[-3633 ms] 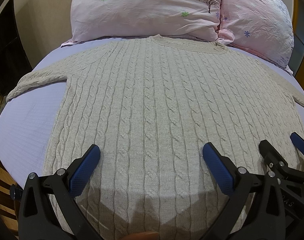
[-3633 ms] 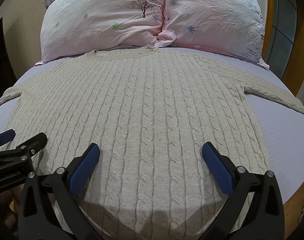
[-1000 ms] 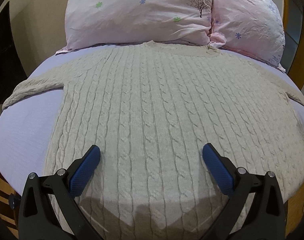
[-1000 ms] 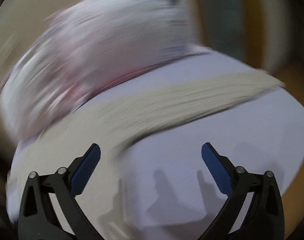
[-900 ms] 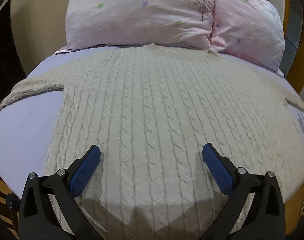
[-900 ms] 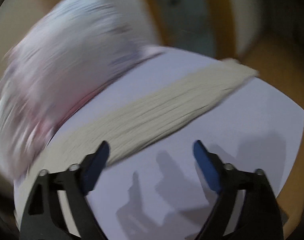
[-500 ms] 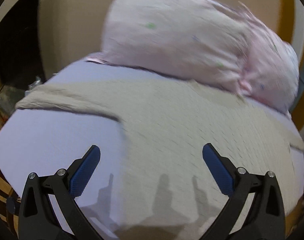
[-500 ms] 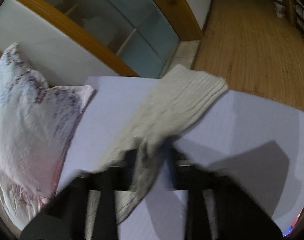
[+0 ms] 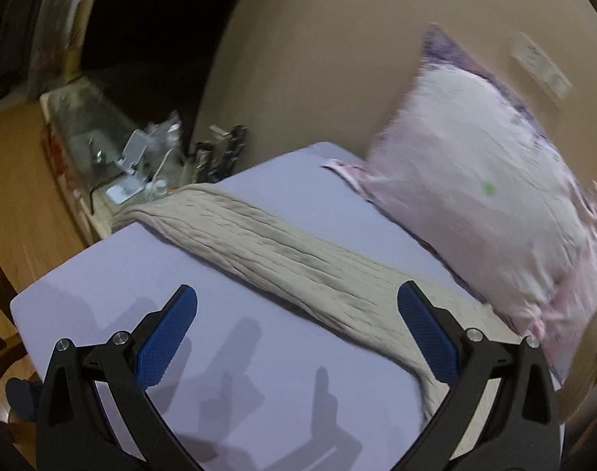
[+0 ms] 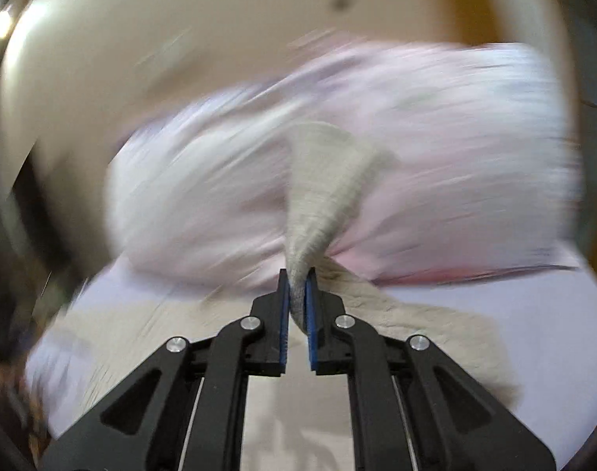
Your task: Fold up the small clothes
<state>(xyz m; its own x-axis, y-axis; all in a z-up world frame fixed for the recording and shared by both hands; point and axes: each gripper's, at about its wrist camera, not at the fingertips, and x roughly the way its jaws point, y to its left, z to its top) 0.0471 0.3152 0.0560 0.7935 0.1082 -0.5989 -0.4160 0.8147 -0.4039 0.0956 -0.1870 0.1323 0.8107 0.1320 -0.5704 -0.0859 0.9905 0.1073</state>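
A beige cable-knit sweater lies on a lilac bed sheet point(image 9: 298, 373). In the left wrist view its left sleeve point(image 9: 259, 243) stretches flat toward the bed's far-left corner. My left gripper point(image 9: 296, 337) is open and empty, just above the sheet, on the near side of that sleeve. In the blurred right wrist view my right gripper point(image 10: 297, 274) is shut on the right sleeve point(image 10: 322, 180) and holds its end lifted; the rest of the sweater point(image 10: 396, 314) trails down to the bed.
Pink flowered pillows point(image 9: 475, 188) lie at the head of the bed, against a beige wall, and also show in the right wrist view point(image 10: 436, 149). A cluttered glass-topped side table point(image 9: 114, 149) stands beyond the bed's left corner. Wooden floor point(image 9: 19, 216) lies to the left.
My right gripper swung to the right sleeve, shut on it and lifted it. My left gripper turned left from the sweater's body to the left sleeve, staying open.
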